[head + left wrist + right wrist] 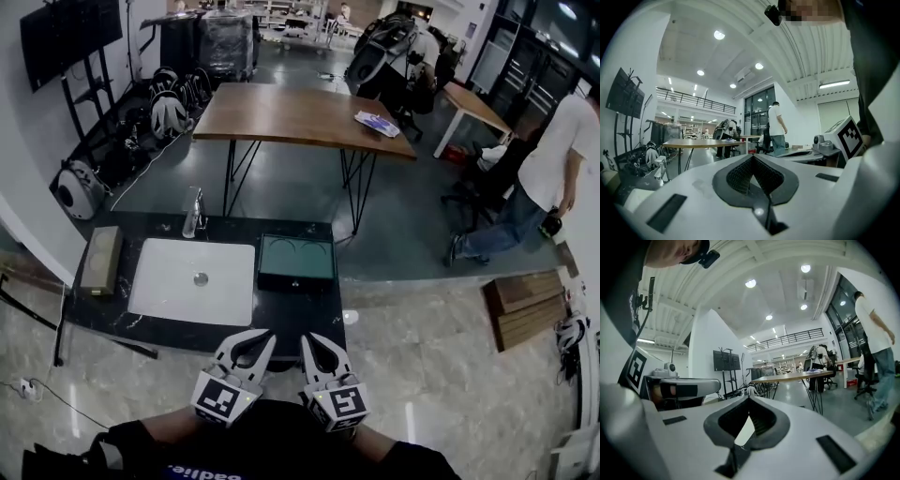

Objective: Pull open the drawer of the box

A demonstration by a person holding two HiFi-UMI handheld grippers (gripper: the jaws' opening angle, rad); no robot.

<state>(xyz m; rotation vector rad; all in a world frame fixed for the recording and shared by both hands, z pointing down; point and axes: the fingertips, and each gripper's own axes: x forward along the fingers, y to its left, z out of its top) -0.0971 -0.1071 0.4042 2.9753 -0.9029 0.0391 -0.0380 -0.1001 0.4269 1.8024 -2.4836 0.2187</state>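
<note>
Two grippers sit at six o'clock in the head view, the left gripper (255, 339) beside the right gripper (311, 341). The box (296, 262) stands at their twelve on the counter (300, 317), with the sink (192, 281) at its nine. In the left gripper view the jaws are pressed together and empty. In the right gripper view the same is true.

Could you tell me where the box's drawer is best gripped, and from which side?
The small knob centred on the dark front face of the box, approached level from the near edge of the counter: that face looks out over it, and the knob seems its only protruding part.
</note>
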